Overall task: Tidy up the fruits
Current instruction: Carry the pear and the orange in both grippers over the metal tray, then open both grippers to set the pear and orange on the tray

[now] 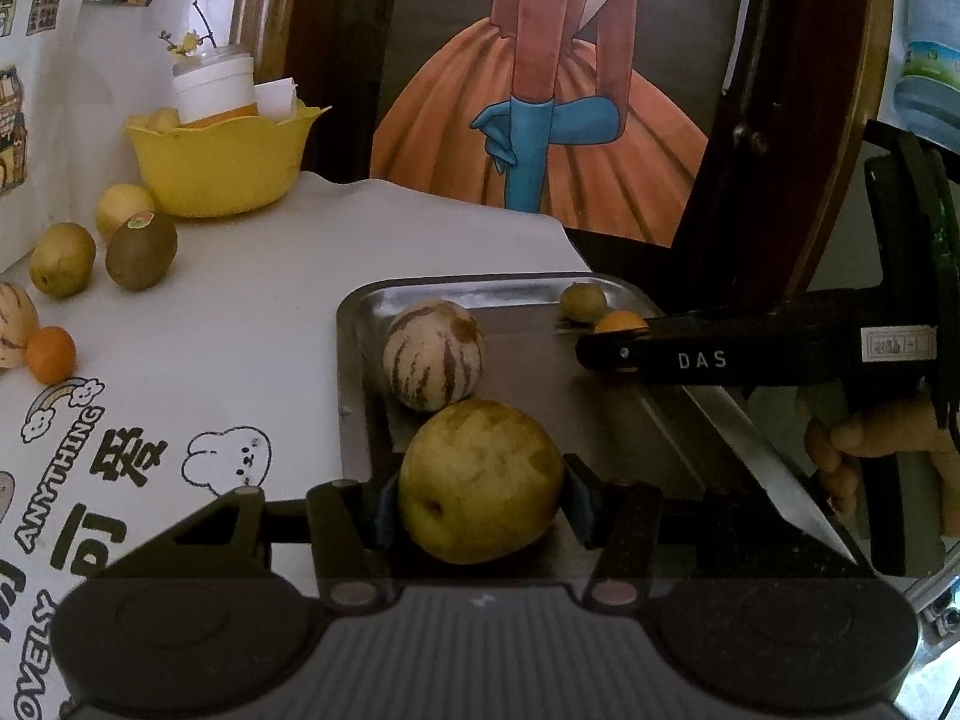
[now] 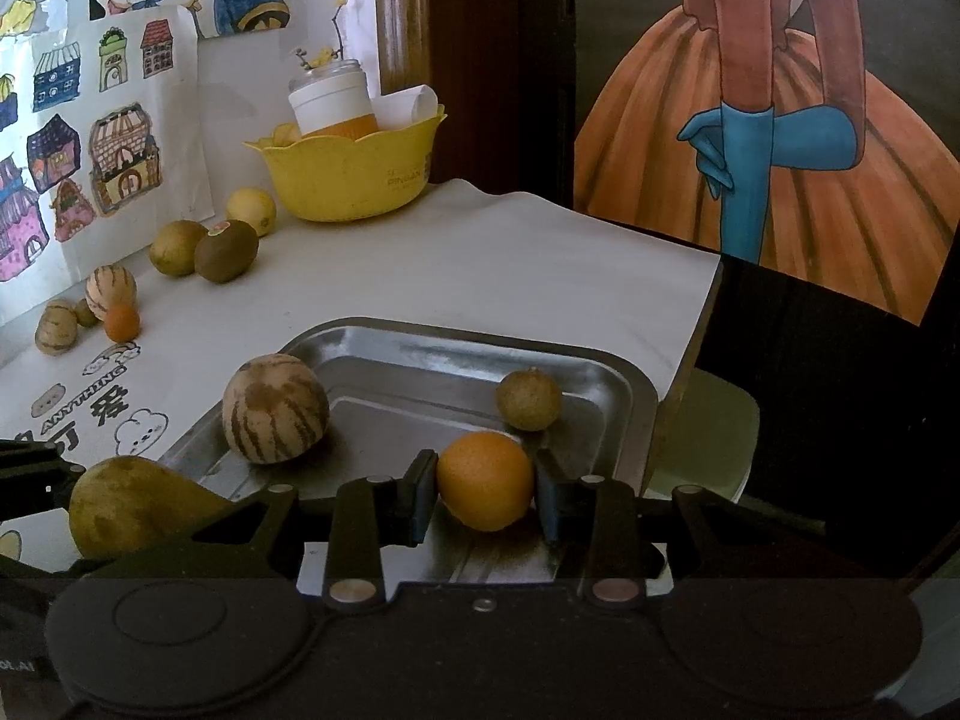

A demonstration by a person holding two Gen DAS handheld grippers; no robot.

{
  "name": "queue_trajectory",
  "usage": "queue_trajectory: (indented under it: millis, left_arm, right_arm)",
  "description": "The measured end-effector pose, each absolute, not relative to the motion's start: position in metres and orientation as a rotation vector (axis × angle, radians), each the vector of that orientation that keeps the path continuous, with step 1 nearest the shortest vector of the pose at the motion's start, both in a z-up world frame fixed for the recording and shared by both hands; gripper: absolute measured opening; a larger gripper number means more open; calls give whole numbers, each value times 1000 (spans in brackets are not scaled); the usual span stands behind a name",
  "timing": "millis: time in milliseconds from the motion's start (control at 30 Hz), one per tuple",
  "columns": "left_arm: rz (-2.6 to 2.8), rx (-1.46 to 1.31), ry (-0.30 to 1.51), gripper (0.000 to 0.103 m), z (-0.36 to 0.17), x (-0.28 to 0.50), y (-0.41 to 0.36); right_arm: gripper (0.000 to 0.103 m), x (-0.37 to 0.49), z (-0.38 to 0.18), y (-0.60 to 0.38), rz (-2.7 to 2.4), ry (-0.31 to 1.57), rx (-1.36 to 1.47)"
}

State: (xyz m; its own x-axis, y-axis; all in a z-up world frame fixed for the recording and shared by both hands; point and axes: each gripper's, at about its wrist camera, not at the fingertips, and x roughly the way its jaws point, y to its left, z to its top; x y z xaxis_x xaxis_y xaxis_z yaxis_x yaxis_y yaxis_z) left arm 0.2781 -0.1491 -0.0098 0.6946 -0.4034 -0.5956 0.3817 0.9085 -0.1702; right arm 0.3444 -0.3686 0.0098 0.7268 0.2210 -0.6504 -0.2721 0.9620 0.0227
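Left tongs (image 1: 480, 504) clenched on a yellow-green pear (image 1: 480, 483), one blue pad touching each side. Pear sits at the near end of the metal tray (image 1: 360, 324), over its floor; whether it rests on the floor cannot be told. Just beyond it in the tray: striped melon (image 1: 433, 354).

Right tongs (image 2: 485, 495) grasp an orange (image 2: 485, 480), pads pressed to both flanks, over the tray's near right part. A small brownish-green fruit (image 2: 528, 399) lies behind the orange toward the far right corner, apart from it. In the right wrist view the pear shows at the left edge, near the tray's left rim.

Bench (image 1: 300, 276) covered in white printed cloth. Loose fruit at its far left: two kiwis (image 1: 141, 249), a lemon (image 1: 123, 207), a small orange (image 1: 51, 354), more striped melons (image 2: 111, 291). Yellow bowl (image 1: 219, 165) at the back holds a white-lidded jar (image 1: 213, 87).
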Motion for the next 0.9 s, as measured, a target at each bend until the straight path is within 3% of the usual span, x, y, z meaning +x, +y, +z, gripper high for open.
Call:
queue_trajectory:
  millis: [233,333,433,533,700,900]
  left_arm:
    - [-452,-16,669,60,-8,273,-148]
    - [-458,-21,661,65,-6,269,-146]
    - [-455,-30,642,77,0,261,-144]
    - [-447,-35,629,82,5,253,-141]
    - [-416,-85,611,100,11,229,-130]
    - [-353,-128,577,102,20,204,-117]
  right_arm:
    - [38,339,10,-367,280,707,-83]
    - [39,339,11,-367,280,709,-79]
    - [42,336,12,-367,278,712,-72]
    - [48,329,15,-367,280,706,-65]
    - [62,314,21,-369,285,689,-67]
    - [78,292,30,-371,289,669,-71]
